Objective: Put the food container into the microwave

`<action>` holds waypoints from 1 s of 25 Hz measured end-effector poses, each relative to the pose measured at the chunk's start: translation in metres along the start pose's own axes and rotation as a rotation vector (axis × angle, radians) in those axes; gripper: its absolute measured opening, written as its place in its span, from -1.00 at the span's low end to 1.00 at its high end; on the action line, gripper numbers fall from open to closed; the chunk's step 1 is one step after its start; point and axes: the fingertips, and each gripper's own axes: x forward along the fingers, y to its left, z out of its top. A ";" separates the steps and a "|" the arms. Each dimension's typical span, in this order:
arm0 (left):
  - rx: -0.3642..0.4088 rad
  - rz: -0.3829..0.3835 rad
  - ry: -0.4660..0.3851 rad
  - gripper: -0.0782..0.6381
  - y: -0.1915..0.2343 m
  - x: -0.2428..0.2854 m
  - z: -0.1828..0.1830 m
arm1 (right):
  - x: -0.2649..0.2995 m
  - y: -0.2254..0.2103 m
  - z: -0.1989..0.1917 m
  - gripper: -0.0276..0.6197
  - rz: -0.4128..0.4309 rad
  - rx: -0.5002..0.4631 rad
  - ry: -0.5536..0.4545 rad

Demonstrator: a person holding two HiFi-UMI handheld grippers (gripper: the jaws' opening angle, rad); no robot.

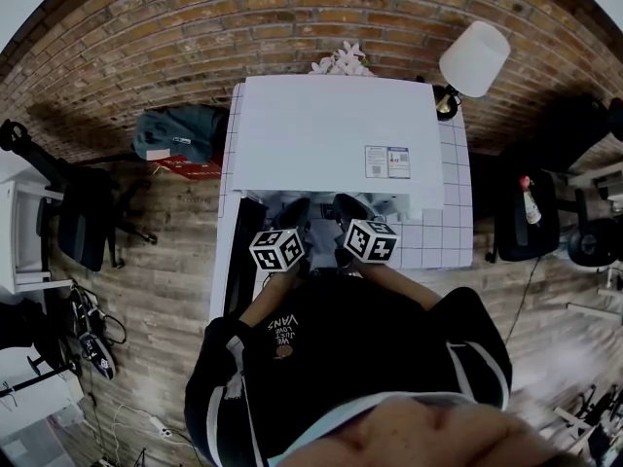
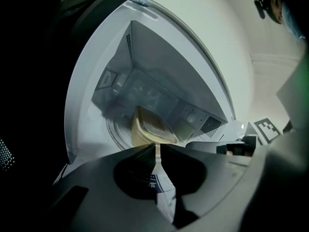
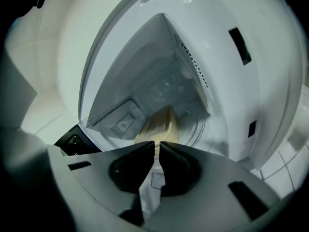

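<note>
Placing step, near its end. Food container [image 2: 152, 129] is inside the open microwave [image 1: 331, 134], over the turntable [image 2: 115, 132]. Left gripper [image 2: 158, 151] jaws pinch its rim; right gripper [image 3: 157, 146] jaws likewise, I judge. Lid on (contents unseen). Next: settle it flat, release, withdraw.

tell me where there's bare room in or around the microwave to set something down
Free: the tiled table strip right of the microwave, in front of the lamp; inside, turntable floor beside the food container. Crowded: the doorway, where the left gripper and right gripper both clamp the container.
</note>
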 end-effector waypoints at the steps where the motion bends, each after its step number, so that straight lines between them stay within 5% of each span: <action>1: 0.000 0.002 -0.003 -0.67 -0.002 -0.002 -0.001 | -0.002 0.000 0.000 -0.83 0.003 -0.002 -0.001; 25: -0.044 0.090 -0.074 -0.67 -0.049 -0.044 -0.055 | -0.068 -0.013 -0.027 -0.83 0.090 -0.037 0.037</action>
